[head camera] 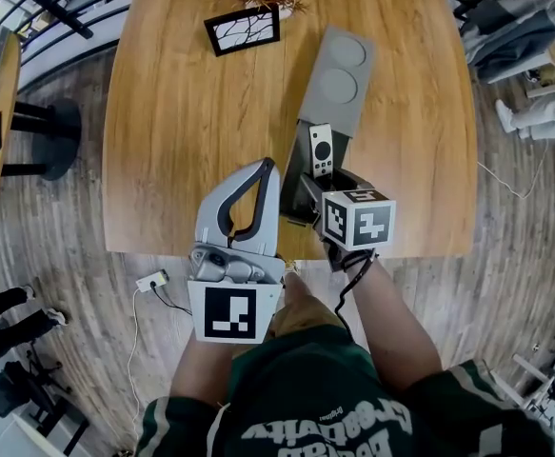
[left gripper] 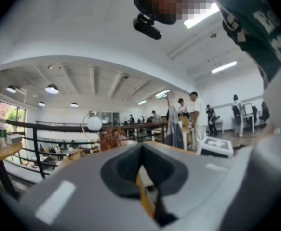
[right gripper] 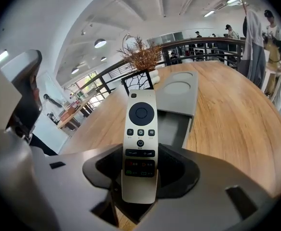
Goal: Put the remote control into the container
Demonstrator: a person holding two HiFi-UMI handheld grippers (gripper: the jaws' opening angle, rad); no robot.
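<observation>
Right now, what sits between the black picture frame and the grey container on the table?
Nothing. Only bare wooden table separates the picture frame from the grey container. The head view shows that stretch plainly.

The left hand-held gripper (left gripper: 141, 149) points out across the room, its grey jaws met at the tips with nothing between them. At nine o'clock from the tips, a dried plant (left gripper: 112, 137) stands before a dark railing (left gripper: 58, 127). At two o'clock, several people (left gripper: 196, 114) stand under the ceiling lights (left gripper: 51, 88).
</observation>
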